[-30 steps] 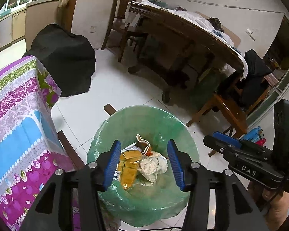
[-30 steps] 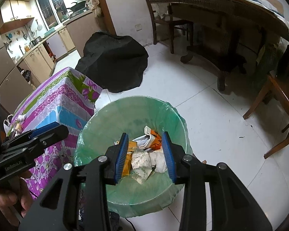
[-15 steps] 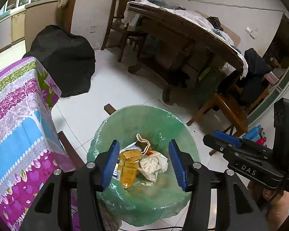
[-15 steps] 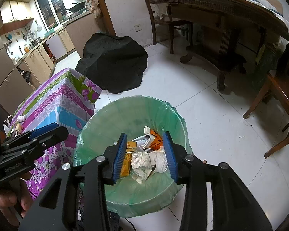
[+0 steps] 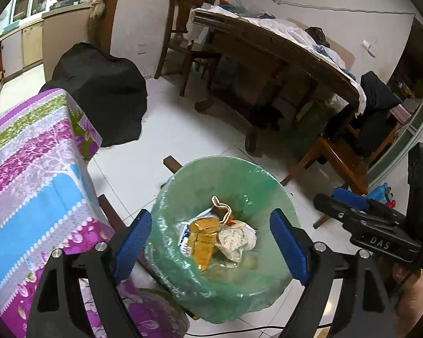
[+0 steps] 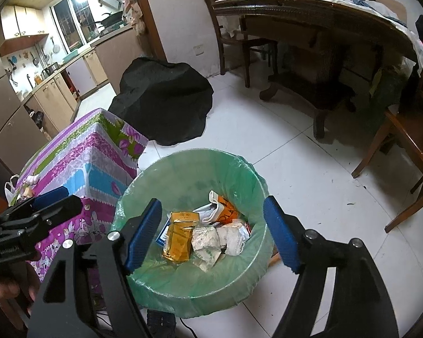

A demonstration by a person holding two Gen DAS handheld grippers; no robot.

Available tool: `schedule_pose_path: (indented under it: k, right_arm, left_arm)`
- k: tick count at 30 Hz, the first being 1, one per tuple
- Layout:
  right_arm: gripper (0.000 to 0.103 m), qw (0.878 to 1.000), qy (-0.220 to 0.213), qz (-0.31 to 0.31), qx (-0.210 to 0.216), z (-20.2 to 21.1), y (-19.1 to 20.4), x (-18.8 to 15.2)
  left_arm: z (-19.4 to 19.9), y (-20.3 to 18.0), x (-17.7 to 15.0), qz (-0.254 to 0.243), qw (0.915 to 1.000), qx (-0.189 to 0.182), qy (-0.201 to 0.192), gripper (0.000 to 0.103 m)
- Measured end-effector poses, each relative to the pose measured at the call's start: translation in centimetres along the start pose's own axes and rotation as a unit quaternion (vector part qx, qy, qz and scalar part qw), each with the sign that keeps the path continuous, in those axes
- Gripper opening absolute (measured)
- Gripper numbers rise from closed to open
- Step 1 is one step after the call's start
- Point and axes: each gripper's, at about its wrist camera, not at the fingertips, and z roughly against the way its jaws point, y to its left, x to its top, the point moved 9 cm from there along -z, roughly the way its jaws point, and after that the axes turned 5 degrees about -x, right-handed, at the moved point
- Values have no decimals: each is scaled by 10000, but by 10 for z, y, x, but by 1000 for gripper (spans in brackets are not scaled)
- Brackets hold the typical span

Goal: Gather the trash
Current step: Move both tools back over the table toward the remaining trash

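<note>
A big dark wooden table (image 6: 338, 17) stands far back with white cloth on it, and a black cloth heap (image 6: 166, 98) lies on the white floor in front of it. Nearer, on the left, is a small table with a bright striped cloth (image 5: 36, 174) in purple, blue and green. Just beside it, on its right, stands the trash bin (image 6: 183, 281) with a green bag inside. It has not moved since a moment ago. The trash sits at the bottom of the bin: a yellow packet (image 6: 180, 236) on the left, crumpled white paper (image 6: 208, 242) touching it on the right, and a white and orange bag (image 6: 220, 208) behind them. The trash lies the same way as before. The left gripper (image 5: 211, 242) hangs over the bin with its blue fingers (image 5: 132, 239) spread wide, and its jaws have just been opening. Nothing is between them but air. The right gripper (image 6: 214, 231) hangs over the bin too, its jaws also just opened wide and empty. Before, both pairs of fingers were much closer together.
</note>
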Motion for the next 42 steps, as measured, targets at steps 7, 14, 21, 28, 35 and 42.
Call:
schedule_pose_path:
  k: [7, 14, 21, 28, 35, 42]
  right_arm:
    - [79, 9954, -808, 104, 501, 51, 33, 0]
    - [84, 9882, -806, 439, 1224, 58, 111, -35]
    - [84, 9792, -290, 914, 1785, 33, 197, -70]
    - [85, 9713, -14, 1305, 1989, 22, 264, -86]
    - [85, 9480, 244, 1974, 2484, 15, 356, -96]
    - [85, 9292, 528, 2412, 2749, -6, 435, -106]
  left_arm:
    - [80, 67, -14, -291, 9980, 425, -379, 85]
    - [211, 240, -49, 465, 9817, 1646, -843, 85]
    - [345, 409, -94, 1321, 9399, 2945, -1111, 93]
    - [369, 510, -139, 1714, 9311, 3157, -629, 97]
    - [333, 532, -150, 1652, 9311, 3238, -306, 97]
    - [318, 539, -154, 1596, 9294, 3308, -364, 58]
